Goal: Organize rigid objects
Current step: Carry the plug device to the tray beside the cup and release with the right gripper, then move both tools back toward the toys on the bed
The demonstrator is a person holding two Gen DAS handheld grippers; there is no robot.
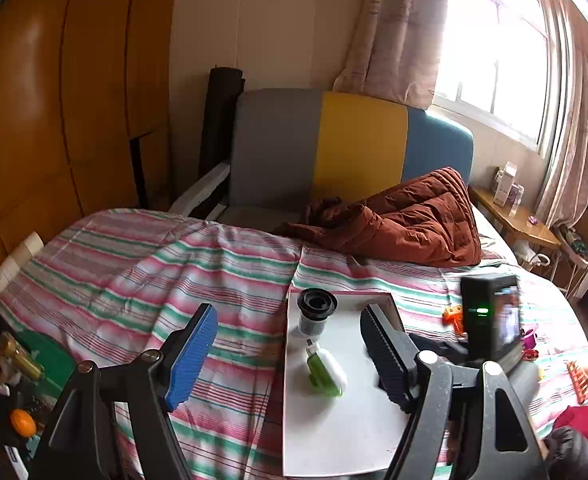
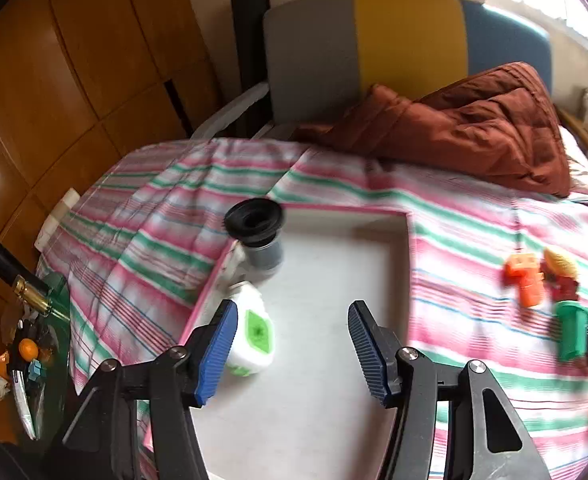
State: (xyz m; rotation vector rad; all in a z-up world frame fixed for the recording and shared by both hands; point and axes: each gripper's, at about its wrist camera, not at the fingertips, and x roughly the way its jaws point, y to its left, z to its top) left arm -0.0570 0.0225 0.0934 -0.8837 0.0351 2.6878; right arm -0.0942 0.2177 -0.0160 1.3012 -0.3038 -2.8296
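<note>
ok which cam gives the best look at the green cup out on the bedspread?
Right wrist. The green cup shows there whole on the striped bedspread, right of the white tray, though slightly blurred. In the left wrist view the other gripper's black camera body blocks that area, so I can't make it out.

Each claw (image 1: pixel 290 354) (image 2: pixel 292 354) has black angular arms, silver pivot screws and ribbed blue finger pads (image 2: pixel 217 354).

Tray (image 2: pixel 333 380) on the bed (image 2: pixel 142 216); in it, cup (image 2: pixel 256 236) at far left corner, dispenser (image 2: pixel 252 330) just nearer; toys (image 2: pixel 527 280) right of tray.
</note>
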